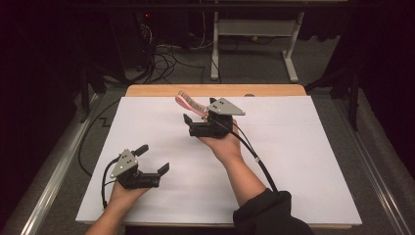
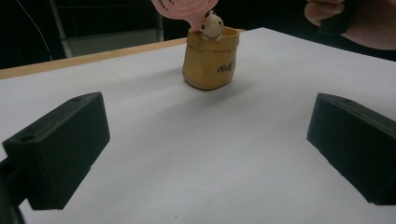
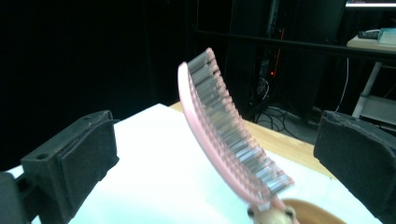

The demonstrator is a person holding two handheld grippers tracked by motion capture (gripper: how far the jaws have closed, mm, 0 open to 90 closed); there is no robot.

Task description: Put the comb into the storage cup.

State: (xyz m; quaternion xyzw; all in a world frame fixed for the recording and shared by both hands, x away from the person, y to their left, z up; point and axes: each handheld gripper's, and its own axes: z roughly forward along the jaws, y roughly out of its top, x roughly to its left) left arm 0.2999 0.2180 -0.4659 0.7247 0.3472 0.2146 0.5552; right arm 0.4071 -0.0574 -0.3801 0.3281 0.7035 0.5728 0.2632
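Clearly, the pink hairbrush (image 3: 224,135) stood in the small tan holder (image 2: 210,58) near the table's far edge, at about twelve o'clock from the right gripper (image 1: 201,116), between its jaws but untouched by them. They stood wide apart, gripping nothing. The brush's long axis ran steeply upward, and it pointed up toward eleven o'clock in the right gripper view, bristles facing right. The right hand was much nearer. The left gripper (image 1: 151,158), also spread wide and empty, waited well apart near the front edge.

Both hand-held grippers, left (image 1: 152,159) and right (image 1: 199,110), gape open.
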